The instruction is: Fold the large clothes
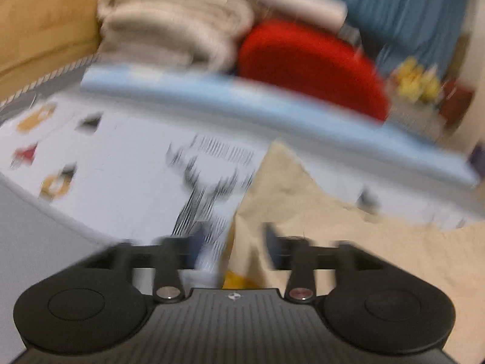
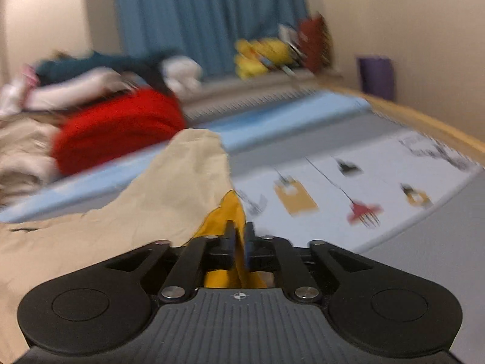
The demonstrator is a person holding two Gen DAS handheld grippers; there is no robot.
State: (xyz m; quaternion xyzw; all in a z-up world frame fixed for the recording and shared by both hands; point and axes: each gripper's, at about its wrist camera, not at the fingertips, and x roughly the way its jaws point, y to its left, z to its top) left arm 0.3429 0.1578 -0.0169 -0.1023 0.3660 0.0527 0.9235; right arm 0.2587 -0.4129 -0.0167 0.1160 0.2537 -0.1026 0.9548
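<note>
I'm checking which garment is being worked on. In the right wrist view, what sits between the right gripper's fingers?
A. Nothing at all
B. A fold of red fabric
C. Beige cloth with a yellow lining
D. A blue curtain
C: the right gripper has its jaws nearly together on the beige cloth with a yellow lining, which rises between them; the red garment lies farther back.

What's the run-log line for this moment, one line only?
left gripper: open, beige garment between fingers | right gripper: shut on garment's yellow lining | garment part-lifted off patterned sheet | fold unfinished
</note>
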